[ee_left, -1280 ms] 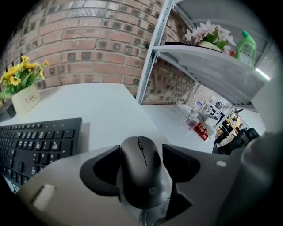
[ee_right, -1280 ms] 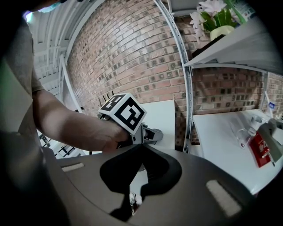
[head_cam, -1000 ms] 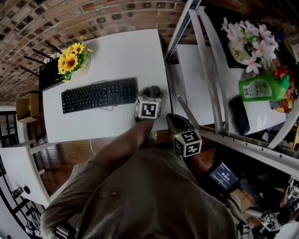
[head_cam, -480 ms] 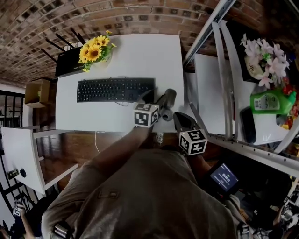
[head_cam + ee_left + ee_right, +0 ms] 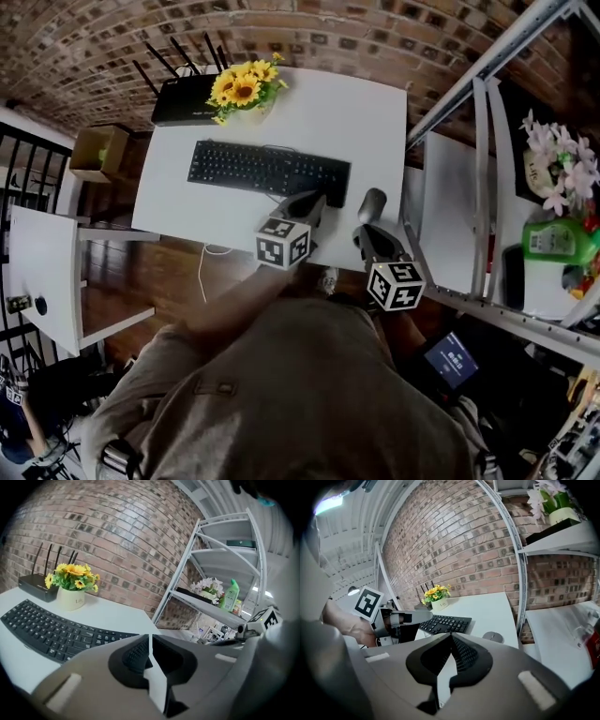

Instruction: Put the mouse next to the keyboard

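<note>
The left tool (image 5: 312, 202) is being held over the front edge of the bench (image 5: 356, 112), pointing slightly downward toward the keyboard (image 5: 269, 172). Its jaws have just been closing and are being shown pressed together with nothing between them. The right tool (image 5: 365, 235) is being held beside it near the front right corner, tilted downward, its 2 jaws likewise being shown together and empty. The mouse (image 5: 372, 204) is being seen lying near the bench's right edge, just beside the keyboard's right end. Print is being carried on the sunflower pot (image 5: 70, 599), but it cannot be read.
</note>
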`<move>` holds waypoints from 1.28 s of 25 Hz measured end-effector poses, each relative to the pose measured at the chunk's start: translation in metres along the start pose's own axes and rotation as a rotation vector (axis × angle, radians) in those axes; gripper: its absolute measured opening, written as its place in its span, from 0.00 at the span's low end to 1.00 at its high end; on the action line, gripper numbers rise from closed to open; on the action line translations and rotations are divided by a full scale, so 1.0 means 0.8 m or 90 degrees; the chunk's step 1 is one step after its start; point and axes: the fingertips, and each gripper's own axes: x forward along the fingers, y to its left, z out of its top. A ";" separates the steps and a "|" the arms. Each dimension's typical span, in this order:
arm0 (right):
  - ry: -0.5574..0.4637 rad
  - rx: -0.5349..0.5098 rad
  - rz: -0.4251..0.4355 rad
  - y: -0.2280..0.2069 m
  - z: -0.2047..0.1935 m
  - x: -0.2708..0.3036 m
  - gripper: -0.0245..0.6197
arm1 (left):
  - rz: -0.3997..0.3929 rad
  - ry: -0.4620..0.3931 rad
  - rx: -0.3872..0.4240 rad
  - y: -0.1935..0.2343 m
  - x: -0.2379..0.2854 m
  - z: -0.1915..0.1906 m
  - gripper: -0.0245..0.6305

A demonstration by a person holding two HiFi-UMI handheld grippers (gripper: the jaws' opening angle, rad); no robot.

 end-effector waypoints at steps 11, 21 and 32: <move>-0.012 -0.015 0.015 0.051 0.010 0.018 0.05 | 0.002 -0.036 0.023 0.040 -0.087 0.002 0.04; -0.020 0.000 -0.010 0.084 0.003 0.019 0.05 | -0.022 -0.021 0.019 0.061 -0.125 -0.012 0.04; -0.021 0.016 -0.030 0.113 -0.027 -0.008 0.05 | -0.105 0.000 0.041 0.028 -0.151 -0.039 0.04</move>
